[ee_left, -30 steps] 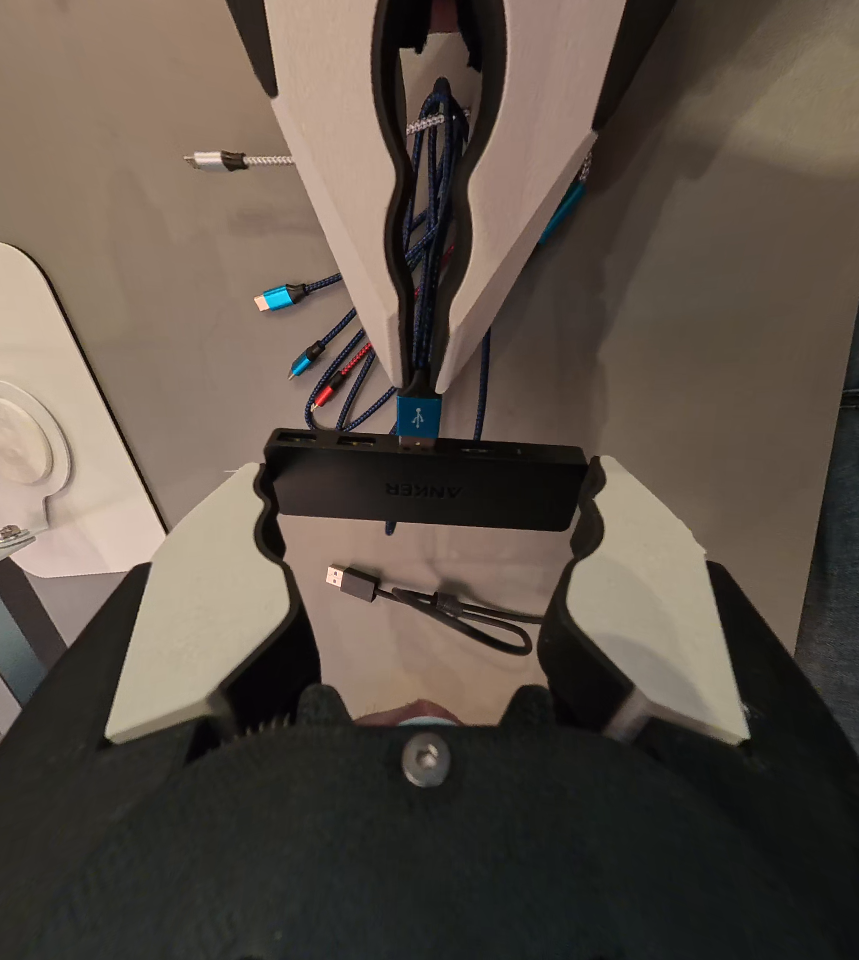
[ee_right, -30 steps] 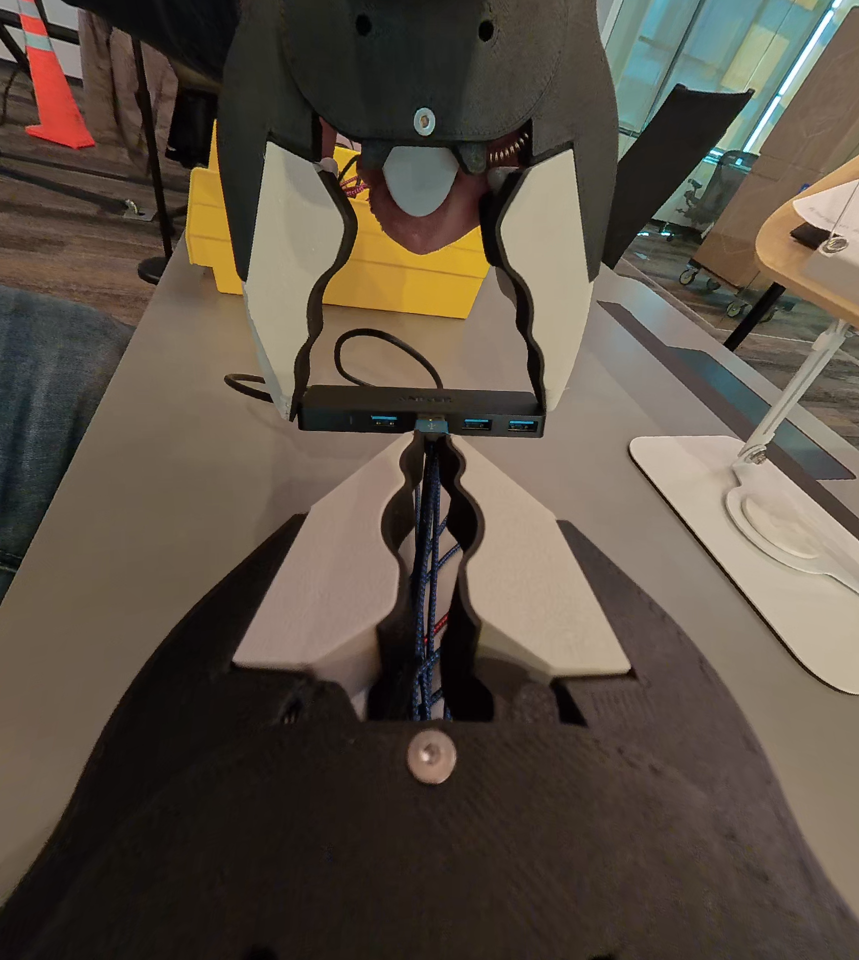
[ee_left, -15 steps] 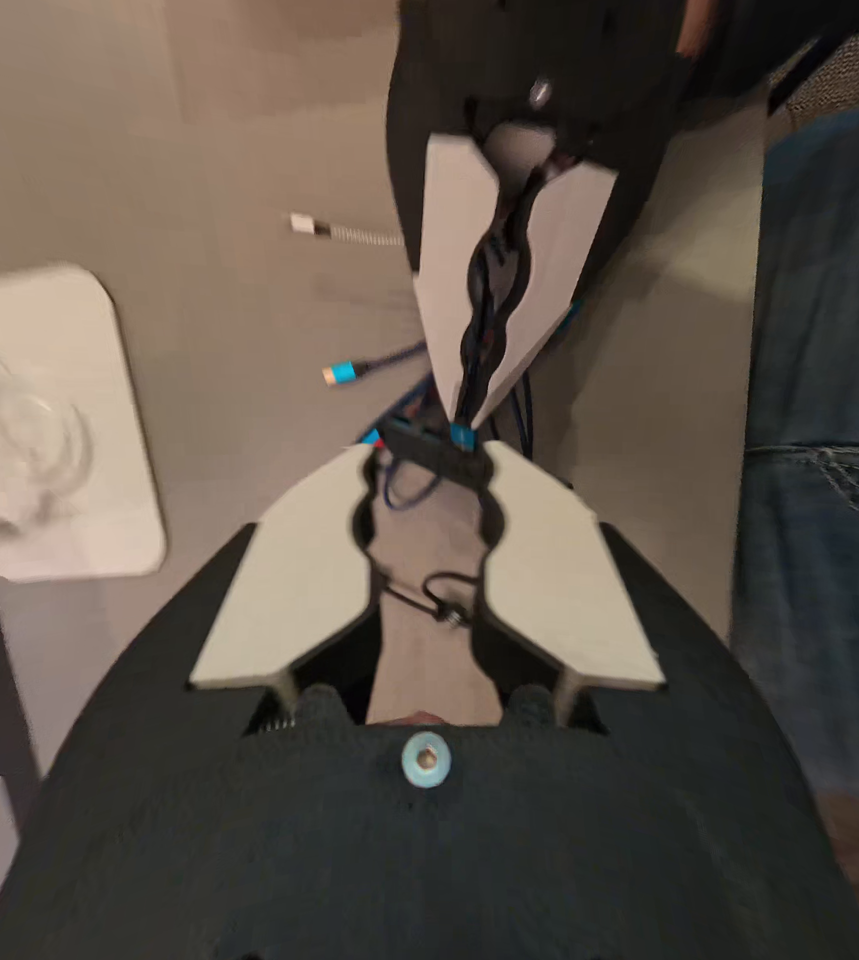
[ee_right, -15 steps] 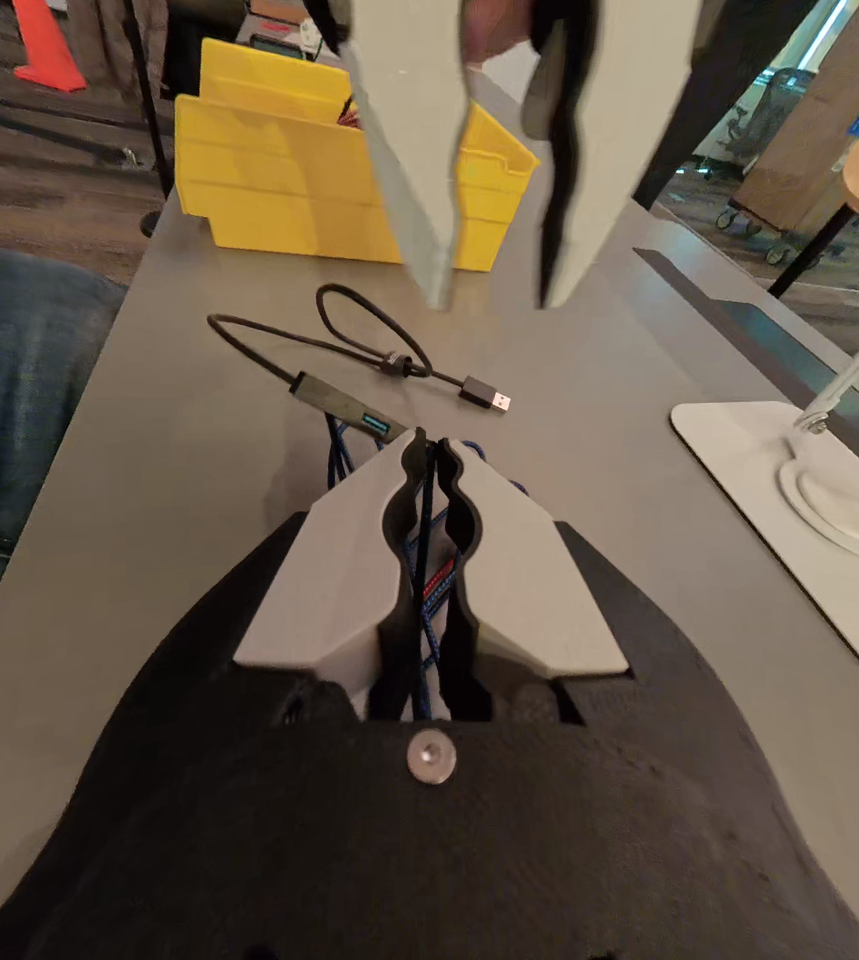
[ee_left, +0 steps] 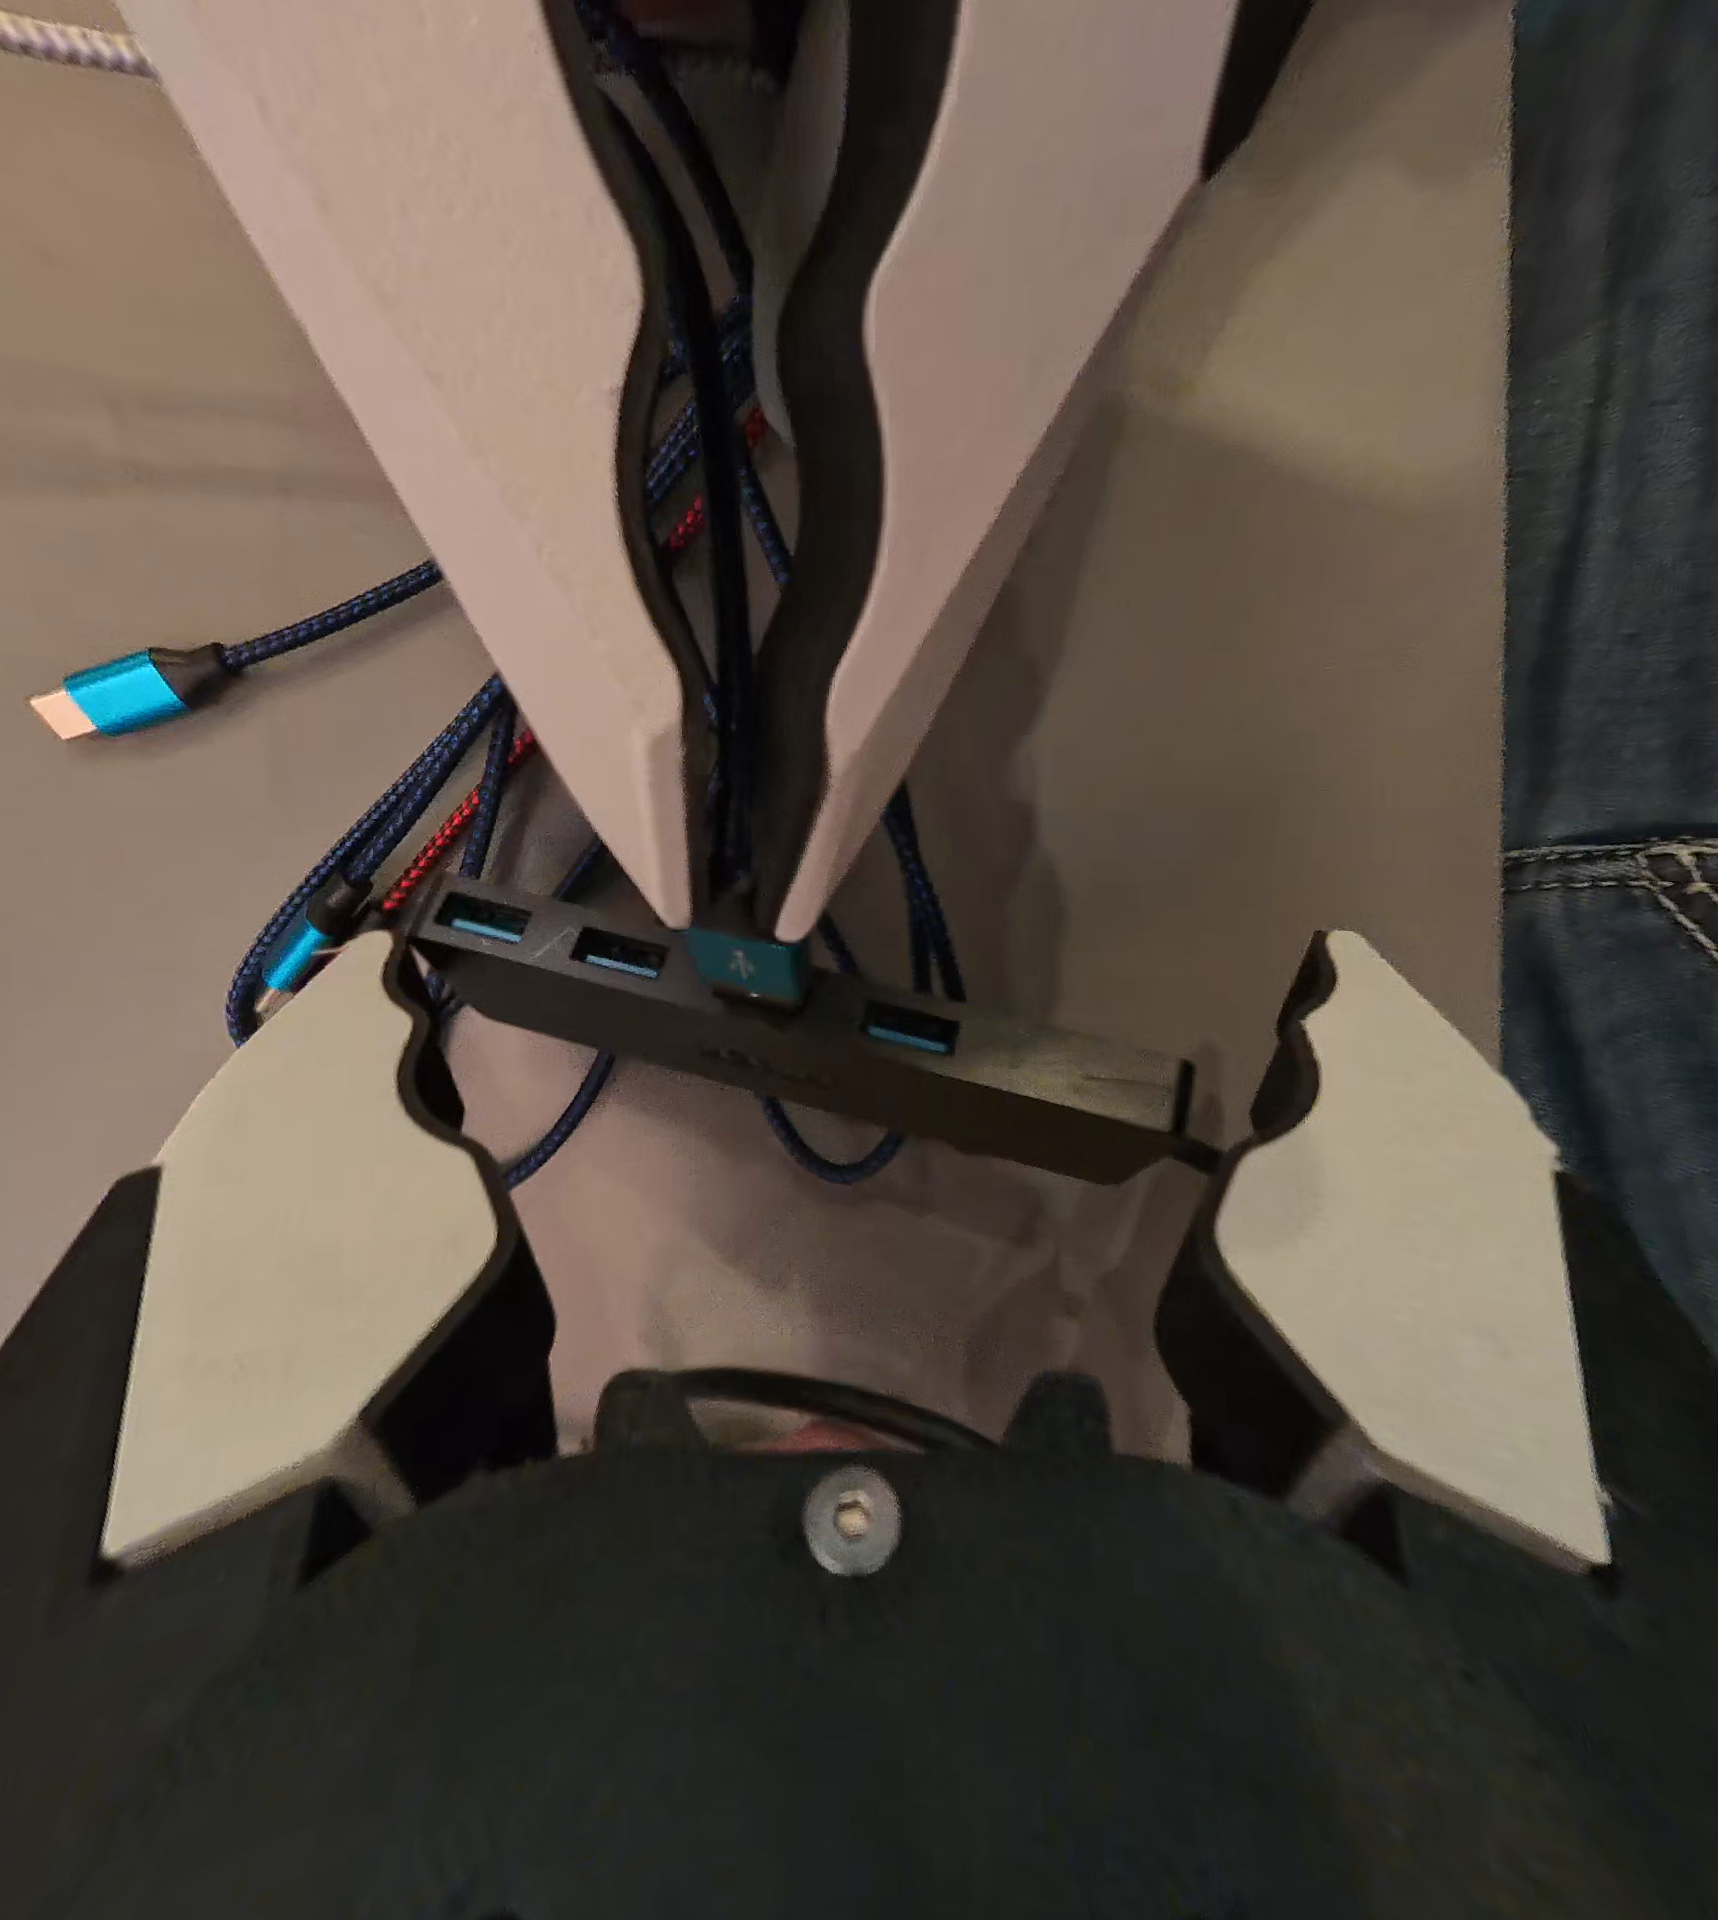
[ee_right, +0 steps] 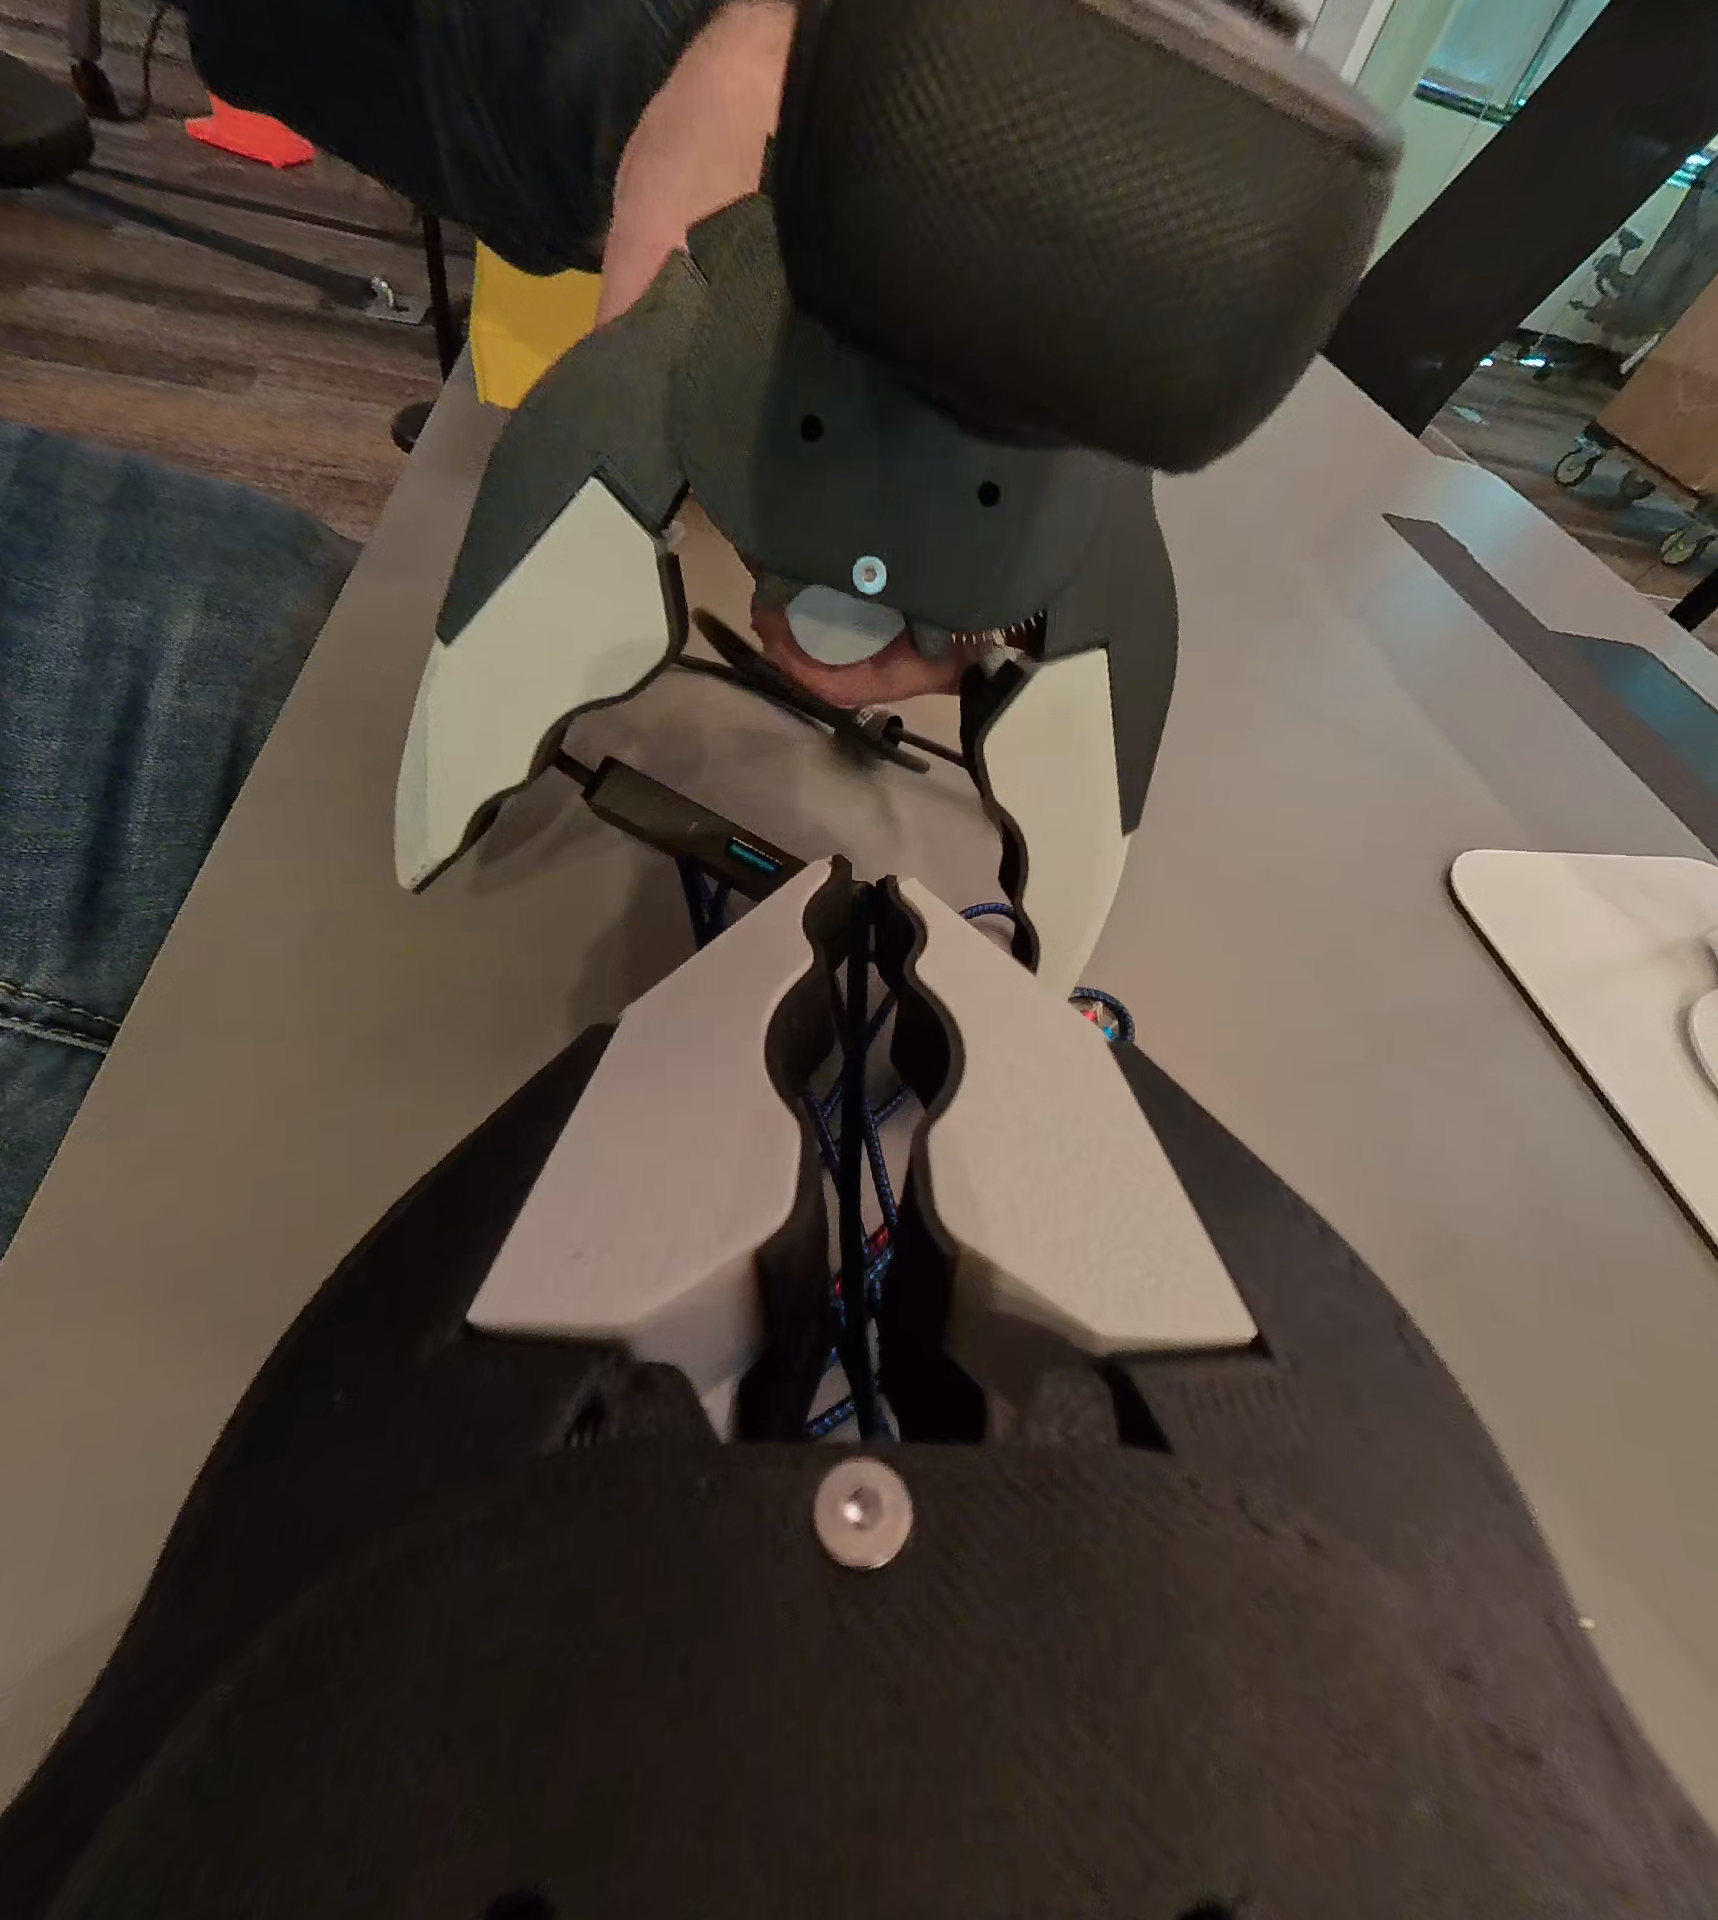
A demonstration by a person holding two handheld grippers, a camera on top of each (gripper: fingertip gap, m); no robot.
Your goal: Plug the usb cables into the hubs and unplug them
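The grey table (ee_left: 211, 416) fills most of what I see, with a white base plate (ee_right: 1613, 1039) lying on it off to my right side and a strip of blue denim (ee_left: 1665, 623) along the table's edge.

My left gripper (ee_left: 839, 1039) has its fingers (ee_left: 315, 1195) spread wide, one on each side of the black hub (ee_left: 938, 1081). The hub lies slanted between them on the table; the tip of one finger sits right at the hub's end, and the other finger is just beside the far end, though I cannot tell whether either truly touches.

My right gripper (ee_left: 735, 920) comes in from the opposite side, its fingers (ee_right: 678, 1143) drawn narrow and pinched on the blue cable (ee_left: 730, 623) just behind its blue plug (ee_left: 746, 961). That plug sits in the third port along the hub's row, with two open blue ports to one side and one to the other. The dark braided cord runs back through the slot between my right fingers.

A tangle of blue and red braided cables (ee_left: 419, 821) lies behind the hub, and one loose connector (ee_left: 122, 696) with a bright blue shell rests apart from it on the bare table.
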